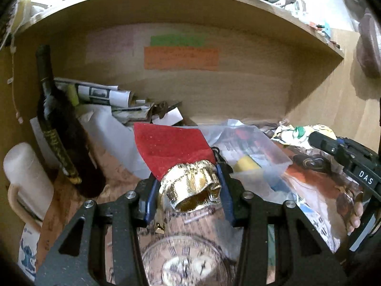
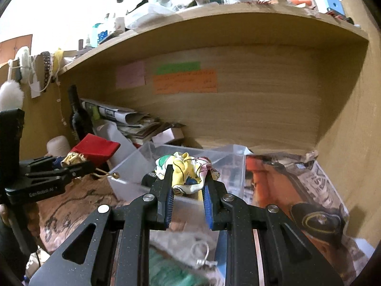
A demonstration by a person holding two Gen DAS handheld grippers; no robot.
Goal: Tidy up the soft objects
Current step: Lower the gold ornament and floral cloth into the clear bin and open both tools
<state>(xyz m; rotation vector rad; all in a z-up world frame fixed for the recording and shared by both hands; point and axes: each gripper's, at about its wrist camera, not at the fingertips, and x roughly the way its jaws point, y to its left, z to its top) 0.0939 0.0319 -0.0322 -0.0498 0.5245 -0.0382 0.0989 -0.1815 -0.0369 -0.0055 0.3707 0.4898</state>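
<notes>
My left gripper (image 1: 188,186) is shut on a red velvet pouch (image 1: 171,147) by its gold-trimmed mouth (image 1: 190,190), held above the table. The pouch also shows in the right wrist view (image 2: 95,150), at the left, held in the left gripper (image 2: 71,164). My right gripper (image 2: 188,181) is shut on a crumpled printed cloth (image 2: 185,169), white with yellow, green and pink, held over a clear plastic box (image 2: 133,166). In the left wrist view the cloth (image 1: 302,133) and right gripper (image 1: 316,138) are at the right.
A dark wine bottle (image 1: 59,131) leans at the left of the wooden shelf niche (image 1: 190,88). Rolled papers (image 1: 102,93), a white mug (image 1: 26,178) and magazines (image 2: 297,190) crowd the table. The clear box (image 1: 250,150) holds small items.
</notes>
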